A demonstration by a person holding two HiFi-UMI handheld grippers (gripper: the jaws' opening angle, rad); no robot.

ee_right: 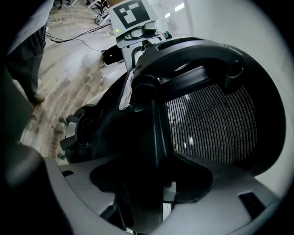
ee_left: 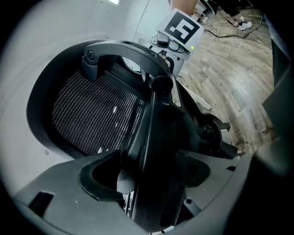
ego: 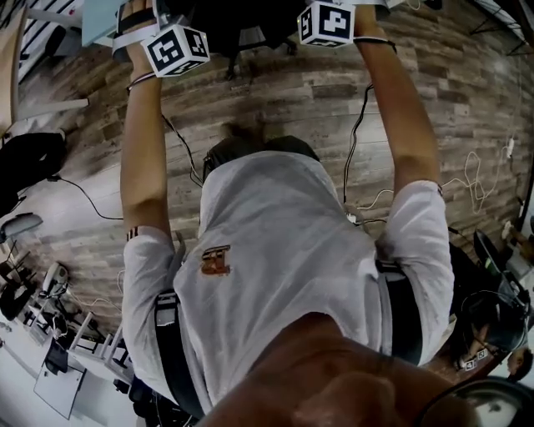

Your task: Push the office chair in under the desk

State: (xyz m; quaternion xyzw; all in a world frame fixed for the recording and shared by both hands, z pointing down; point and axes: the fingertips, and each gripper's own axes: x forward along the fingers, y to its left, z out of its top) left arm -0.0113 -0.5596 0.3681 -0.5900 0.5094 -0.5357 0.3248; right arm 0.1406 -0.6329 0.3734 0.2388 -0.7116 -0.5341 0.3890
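Note:
The black office chair (ego: 242, 25) shows only as a dark shape at the top edge of the head view, between my two outstretched arms. Its mesh back (ee_left: 92, 114) and curved headrest bar (ee_left: 119, 50) fill the left gripper view. My left gripper (ee_left: 147, 170) is shut on the upright edge of the chair's back frame. The same mesh back (ee_right: 211, 119) fills the right gripper view, where my right gripper (ee_right: 147, 179) is shut on the opposite edge of the frame. Each gripper's marker cube (ego: 175, 48) (ego: 327, 22) sits at the chair back. A pale desk surface (ego: 100, 17) lies beyond on the left.
Wood plank floor (ego: 275, 92) runs under me, with black and white cables (ego: 467, 179) trailing across it. Dark bags and equipment (ego: 29, 158) crowd the left side. A standing person's legs (ee_right: 27, 55) are at the left of the right gripper view.

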